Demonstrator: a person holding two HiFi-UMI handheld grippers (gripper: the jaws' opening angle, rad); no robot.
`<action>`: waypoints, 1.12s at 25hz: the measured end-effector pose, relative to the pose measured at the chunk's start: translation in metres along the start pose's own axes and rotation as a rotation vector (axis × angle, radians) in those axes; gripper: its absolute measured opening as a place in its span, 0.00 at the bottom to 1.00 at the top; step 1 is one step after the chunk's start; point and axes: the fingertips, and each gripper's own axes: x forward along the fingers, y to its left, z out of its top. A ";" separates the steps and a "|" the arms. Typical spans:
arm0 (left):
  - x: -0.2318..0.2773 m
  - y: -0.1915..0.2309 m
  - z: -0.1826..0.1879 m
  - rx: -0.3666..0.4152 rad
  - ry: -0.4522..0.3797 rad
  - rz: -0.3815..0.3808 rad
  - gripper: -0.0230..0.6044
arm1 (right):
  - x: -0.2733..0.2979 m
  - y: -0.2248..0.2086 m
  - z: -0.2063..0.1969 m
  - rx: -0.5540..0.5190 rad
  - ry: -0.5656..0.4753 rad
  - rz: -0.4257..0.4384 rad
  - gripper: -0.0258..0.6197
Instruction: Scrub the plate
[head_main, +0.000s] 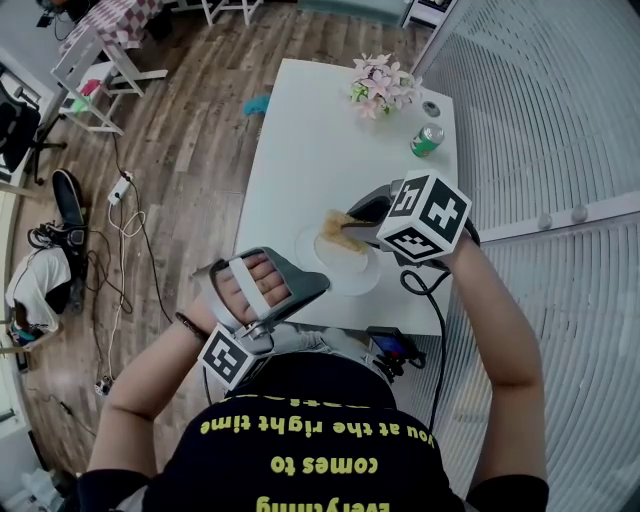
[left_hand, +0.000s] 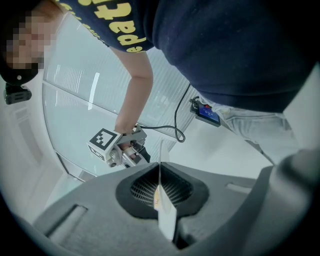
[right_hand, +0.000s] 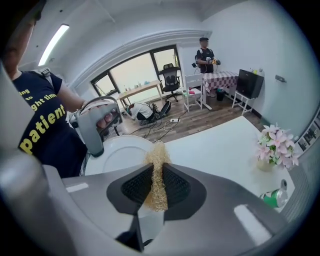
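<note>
Left claw (left_hand: 161, 192) pinched shut on plate (right_hand: 122, 152) rim; thin white edge stands between jaws. Right claw (right_hand: 159, 187) clamped on straw-coloured scrubber (right_hand: 157, 162), jaws slightly apart round it. Plate just ahead of right claw's tips, over white table (head_main: 310, 150). Green can (right_hand: 274, 198) off to right claw's right.

The round white plate (head_main: 352, 278) sits near the front edge of the white table (head_main: 310, 130), with a tan fibrous scrubber (head_main: 338, 232) over its far part.
</note>
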 end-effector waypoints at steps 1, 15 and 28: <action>0.000 0.000 0.000 0.001 -0.001 0.000 0.06 | 0.000 -0.004 -0.003 0.015 0.000 -0.001 0.13; -0.001 0.000 0.003 0.004 -0.013 -0.001 0.06 | 0.002 -0.024 -0.015 0.040 0.018 -0.053 0.13; 0.004 -0.003 0.006 0.013 -0.017 -0.008 0.06 | 0.002 0.037 0.035 -0.084 -0.055 0.088 0.13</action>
